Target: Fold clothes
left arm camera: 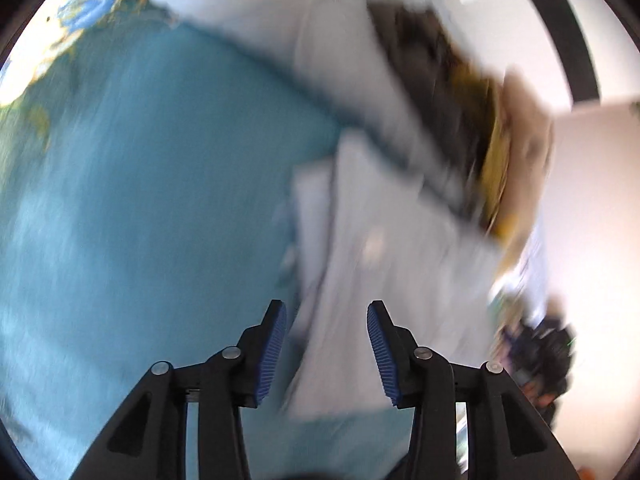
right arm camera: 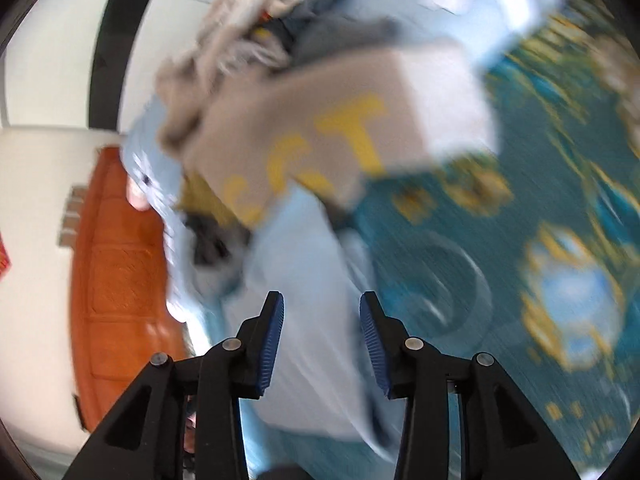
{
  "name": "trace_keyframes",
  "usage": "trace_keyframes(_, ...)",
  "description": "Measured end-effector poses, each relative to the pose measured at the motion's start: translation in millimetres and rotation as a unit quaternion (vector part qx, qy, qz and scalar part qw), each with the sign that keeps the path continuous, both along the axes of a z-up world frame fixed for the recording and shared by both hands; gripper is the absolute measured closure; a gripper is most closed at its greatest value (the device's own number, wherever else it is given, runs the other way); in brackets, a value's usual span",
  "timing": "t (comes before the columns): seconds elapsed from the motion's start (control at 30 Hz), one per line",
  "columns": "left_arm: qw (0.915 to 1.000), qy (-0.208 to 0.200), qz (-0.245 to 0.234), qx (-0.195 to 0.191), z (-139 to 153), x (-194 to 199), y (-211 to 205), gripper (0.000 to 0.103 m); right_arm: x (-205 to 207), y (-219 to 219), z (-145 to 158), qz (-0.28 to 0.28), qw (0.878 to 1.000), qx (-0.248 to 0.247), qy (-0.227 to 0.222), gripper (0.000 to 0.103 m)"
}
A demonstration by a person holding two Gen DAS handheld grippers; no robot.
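My left gripper (left arm camera: 327, 350) and right gripper (right arm camera: 322, 346) both stand open, holding nothing, above the folded pale blue-white garment (left arm camera: 384, 264) on the teal bedspread (left arm camera: 140, 200). I judge this one done; the jumbled clothes pile (right arm camera: 248, 40) remains.

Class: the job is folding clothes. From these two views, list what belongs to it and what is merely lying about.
Job:
pale garment
beige top
clothes pile
left gripper, open
right gripper, open

Lying about:
teal cover
orange door
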State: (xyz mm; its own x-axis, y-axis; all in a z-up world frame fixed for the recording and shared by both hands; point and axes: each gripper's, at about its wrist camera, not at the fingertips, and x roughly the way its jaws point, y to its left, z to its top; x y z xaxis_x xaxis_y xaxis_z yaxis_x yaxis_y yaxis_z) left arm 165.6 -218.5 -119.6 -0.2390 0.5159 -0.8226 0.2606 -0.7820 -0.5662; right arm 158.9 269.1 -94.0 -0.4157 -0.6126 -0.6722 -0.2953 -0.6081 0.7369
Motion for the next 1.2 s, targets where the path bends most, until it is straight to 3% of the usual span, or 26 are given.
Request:
trace_keyframes(0.1,0.9988,-0.024,-0.039,-0.017,-19.7,23.9,15.8,0.057,40.8,-0.3,-13.6,0.015,1.000,-0.001,-0.023,0.061)
trace_keyframes(0.27,0.9960,-0.049,-0.071,-0.022,-38.7,29.1,36.7,0.057,55.9,-23.9,-20.6,0.044,0.998,-0.011,-0.049,0.061)
trace_keyframes(0.47,0.9974,-0.039,-0.061,0.006,-39.9,27.1,41.8,0.061,64.5,-35.0,-40.4,0.037,0.995,-0.012,-0.089,0.063)
trace_keyframes(0.5,0.9971,-0.036,-0.067,0.006,-39.2,26.2,44.7,0.063,66.5,-34.7,-43.4,0.031,0.995,-0.017,-0.093,0.067)
trace_keyframes(0.53,0.9966,-0.036,-0.074,0.006,-39.2,25.2,48.2,0.073,67.7,-33.2,-45.1,0.022,0.995,-0.026,-0.093,0.084)
trace_keyframes(0.57,0.9961,-0.037,-0.080,0.002,-39.2,24.2,51.5,0.084,68.6,-32.0,-46.3,0.014,0.995,-0.034,-0.093,0.094)
trace_keyframes(0.63,0.9953,-0.040,-0.085,-0.022,-37.7,24.6,56.7,0.101,68.5,-30.7,-45.2,0.002,0.995,-0.038,-0.093,0.094)
trace_keyframes(0.83,0.9973,-0.010,-0.066,-0.029,-3.8,34.3,39.2,0.101,71.5,-37.1,-21.3,-0.008,0.996,-0.052,-0.070,0.097)
trace_keyframes(0.97,0.9960,0.004,-0.073,-0.051,17.6,47.1,20.2,0.101,87.4,-52.7,-8.7,0.014,0.996,-0.055,-0.062,0.097)
trace_keyframes(1.1,0.9970,-0.014,-0.059,-0.047,3.9,56.6,10.6,0.101,98.2,-53.2,-21.6,0.004,0.995,-0.051,-0.087,0.097)
trace_keyframes(1.2,0.9972,-0.035,-0.058,-0.034,-14.8,57.8,26.5,0.101,100.3,-50.6,-30.4,-0.005,0.993,-0.046,-0.105,0.097)
